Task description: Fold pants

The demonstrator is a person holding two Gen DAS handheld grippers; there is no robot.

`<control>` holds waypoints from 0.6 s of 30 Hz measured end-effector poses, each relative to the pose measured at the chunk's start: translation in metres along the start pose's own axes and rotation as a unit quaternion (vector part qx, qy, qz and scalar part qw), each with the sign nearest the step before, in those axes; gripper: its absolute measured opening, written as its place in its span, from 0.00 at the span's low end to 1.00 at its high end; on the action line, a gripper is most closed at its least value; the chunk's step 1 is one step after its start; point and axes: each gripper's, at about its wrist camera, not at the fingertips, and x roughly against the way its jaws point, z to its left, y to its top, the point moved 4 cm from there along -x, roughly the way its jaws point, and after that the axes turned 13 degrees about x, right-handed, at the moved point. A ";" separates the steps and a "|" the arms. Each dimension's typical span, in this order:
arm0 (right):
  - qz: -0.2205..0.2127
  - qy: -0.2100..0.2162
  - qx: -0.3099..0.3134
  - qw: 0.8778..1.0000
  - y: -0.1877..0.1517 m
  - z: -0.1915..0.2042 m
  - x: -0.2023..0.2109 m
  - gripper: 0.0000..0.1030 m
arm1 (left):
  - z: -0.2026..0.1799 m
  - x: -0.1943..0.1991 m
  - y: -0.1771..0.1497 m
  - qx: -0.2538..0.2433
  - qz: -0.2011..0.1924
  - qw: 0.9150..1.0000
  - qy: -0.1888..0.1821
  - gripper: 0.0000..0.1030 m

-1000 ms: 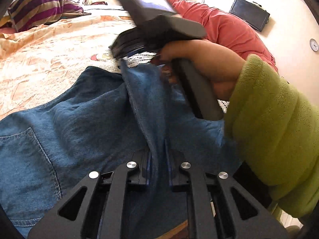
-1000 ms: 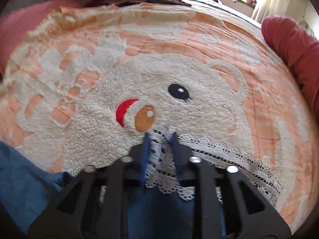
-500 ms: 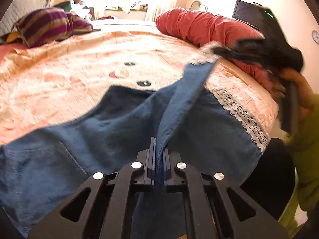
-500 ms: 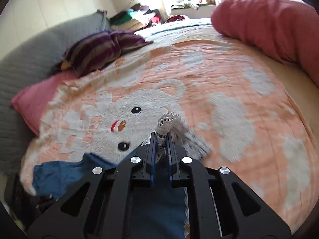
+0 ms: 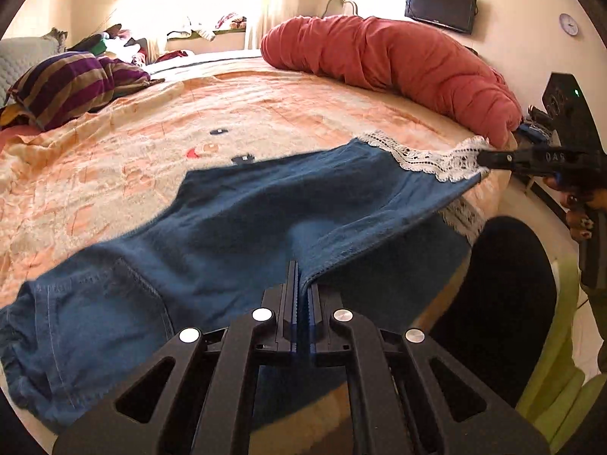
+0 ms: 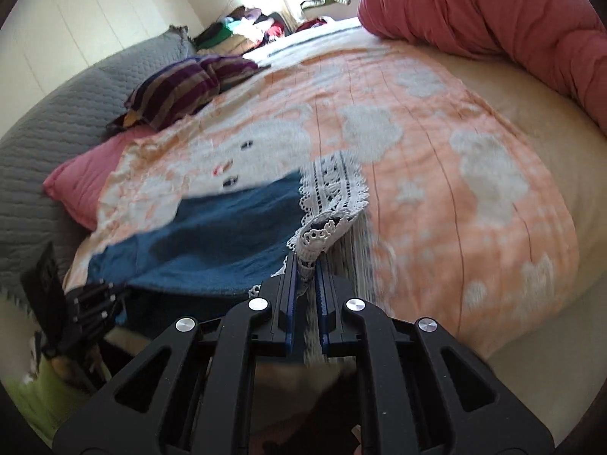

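**Pants held taut between both grippers**

The left gripper (image 5: pixel 299 295) is clamped on a denim edge at lower centre. The right gripper (image 6: pixel 303 265) pinches the lace hem. The pants (image 5: pixel 235 220) stretch across the blanket (image 5: pixel 114 174), long axis running lower left to upper right.

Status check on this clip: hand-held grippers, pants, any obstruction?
Left hand-held gripper shut on pants' denim edge. Right hand-held gripper shut on lace hem. Leg stretched between them above bedspread. Nothing in the way.
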 end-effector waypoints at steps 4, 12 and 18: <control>0.023 -0.007 -0.009 1.000 -0.025 -0.003 -0.004 0.05 | -0.004 0.001 -0.013 -0.008 0.016 1.000 0.001 0.03; 0.065 -0.021 -0.041 0.997 -0.048 -0.020 -0.020 0.05 | -0.010 -0.011 -0.032 -0.028 0.042 0.999 0.015 0.03; 0.077 -0.056 -0.024 0.995 -0.052 -0.021 -0.016 0.20 | -0.011 -0.016 -0.036 -0.031 0.047 0.998 0.022 0.03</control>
